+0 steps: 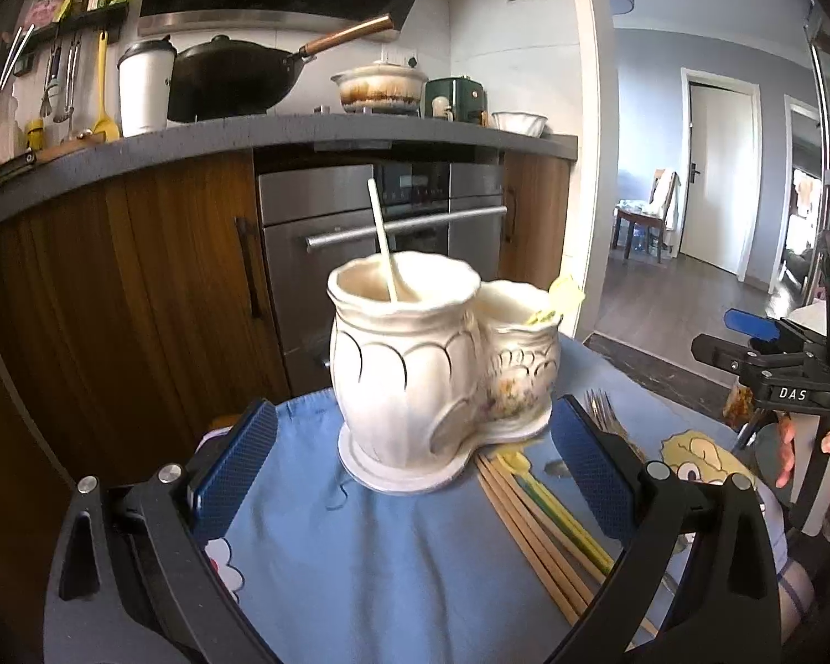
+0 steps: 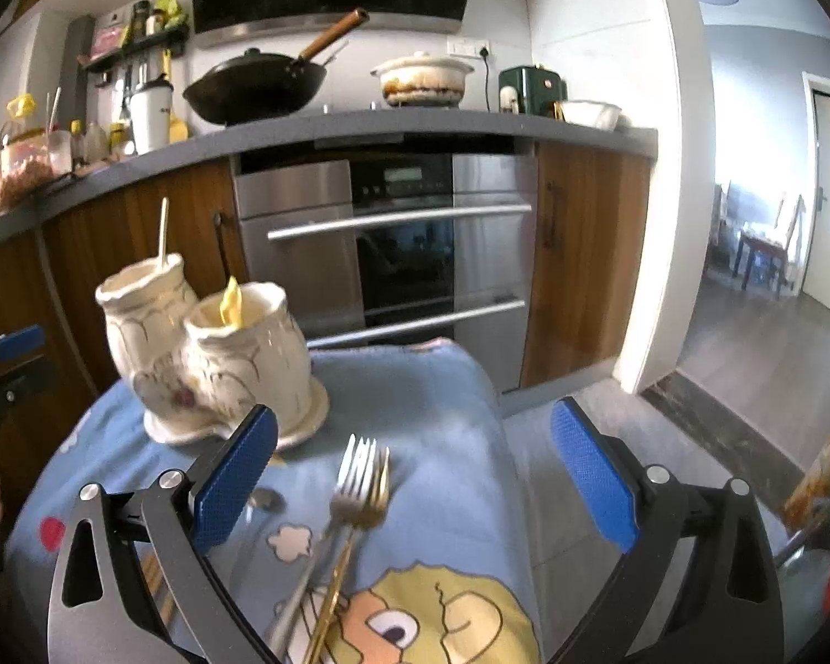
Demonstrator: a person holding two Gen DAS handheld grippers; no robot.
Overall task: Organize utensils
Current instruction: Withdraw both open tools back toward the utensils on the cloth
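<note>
A double ceramic holder (image 1: 437, 354) is seen standing directly ahead of the left hand-held gripper (image 1: 415, 459), whose blue pads are spread wide with nothing clamped; the holder's base lies just beyond the gap between them. A pale spoon (image 1: 384, 243) is held upright in the taller pot, and a yellow utensil (image 1: 559, 296) in the lower one. Chopsticks (image 1: 531, 531) and a yellow-green utensil (image 1: 548, 509) are laid flat just inside the right-hand pad, partly covered by it.

The right hand-held gripper (image 2: 415, 476) is likewise shown wide apart and empty. Two forks (image 2: 359, 487), one silver and one gold, lie between its fingers, untouched. The holder stands ahead and to the left of it, its saucer partly hidden by the left pad (image 2: 232, 481).

The surface (image 2: 415, 387) is covered by a blue cloth printed with a cartoon figure. Beyond it, a steel oven (image 2: 393, 243) set in wooden cabinets is visible, with a wok (image 2: 254, 83) and a casserole pot (image 2: 423, 80) on the kitchen worktop above. A doorway to another room opens at the right.
</note>
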